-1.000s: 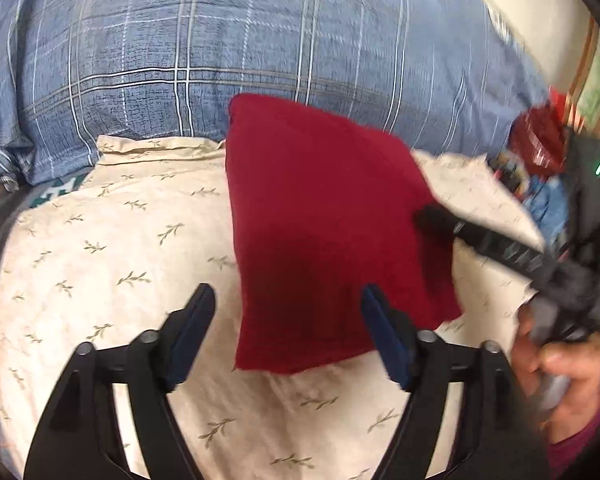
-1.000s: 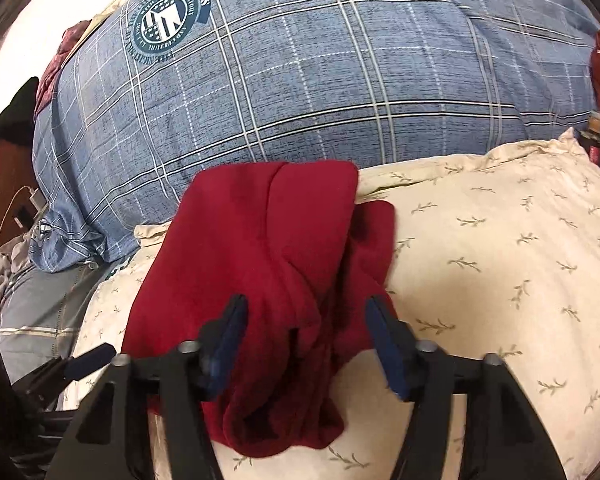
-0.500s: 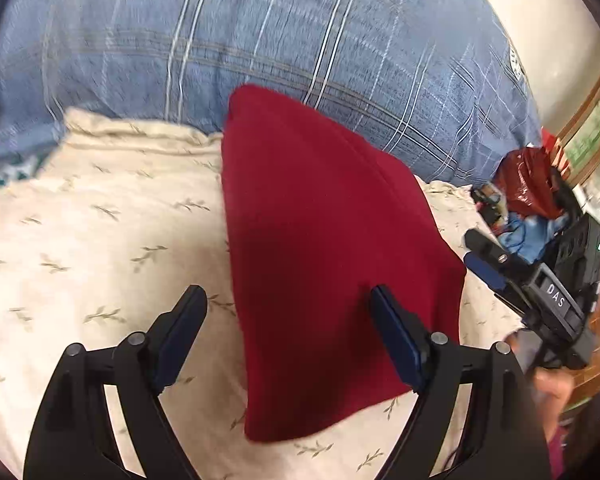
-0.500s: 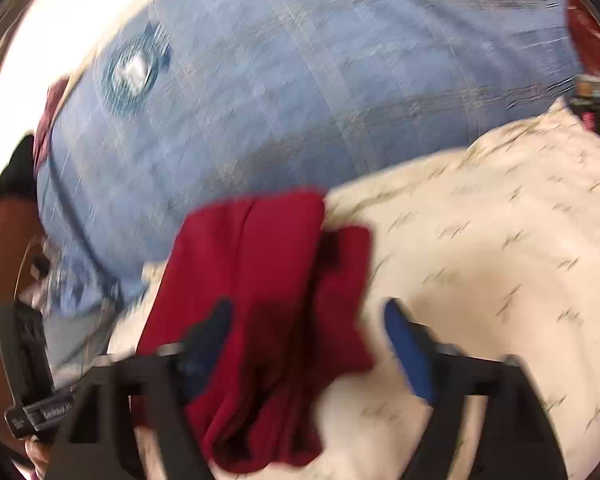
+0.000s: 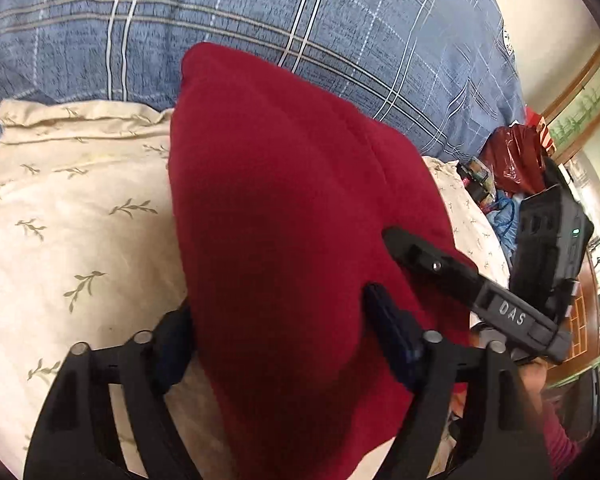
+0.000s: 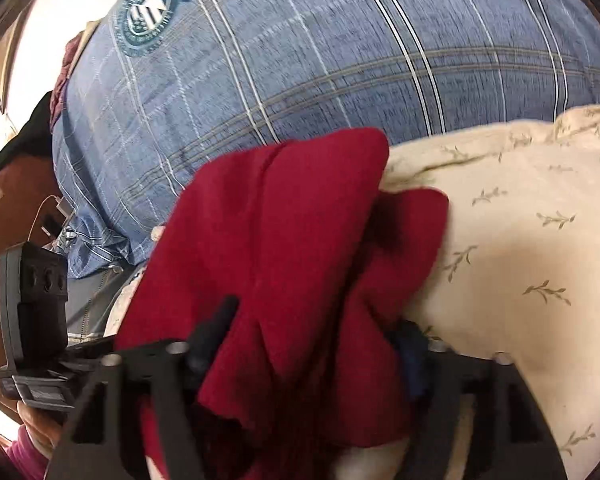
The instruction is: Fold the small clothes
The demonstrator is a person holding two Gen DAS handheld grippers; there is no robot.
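Observation:
A folded dark red cloth (image 5: 284, 208) lies on a cream leaf-print pillow (image 5: 72, 216). My left gripper (image 5: 280, 336) straddles the cloth's near end. Its jaws are closing: the left pad meets the cloth's edge and the right pad rests on top of the fabric. In the right wrist view the red cloth (image 6: 284, 232) is bunched between the fingers of my right gripper (image 6: 312, 340). Those jaws are closing too and squeeze the folds, which partly hide the pads. One black finger of the right gripper (image 5: 428, 260) reaches over the cloth from the right.
A large blue plaid pillow (image 5: 260, 20) rises behind the cream one. Red bags and small clutter (image 5: 508, 160) sit at the far right. A person's hand (image 6: 32, 428) holds the left gripper's body (image 6: 32, 312). A wall and a charger cable show at left.
Both grippers have come down and forward onto the red cloth. The right jaws opened wide, then narrowed around the bunched fabric. The left jaws narrowed slightly.

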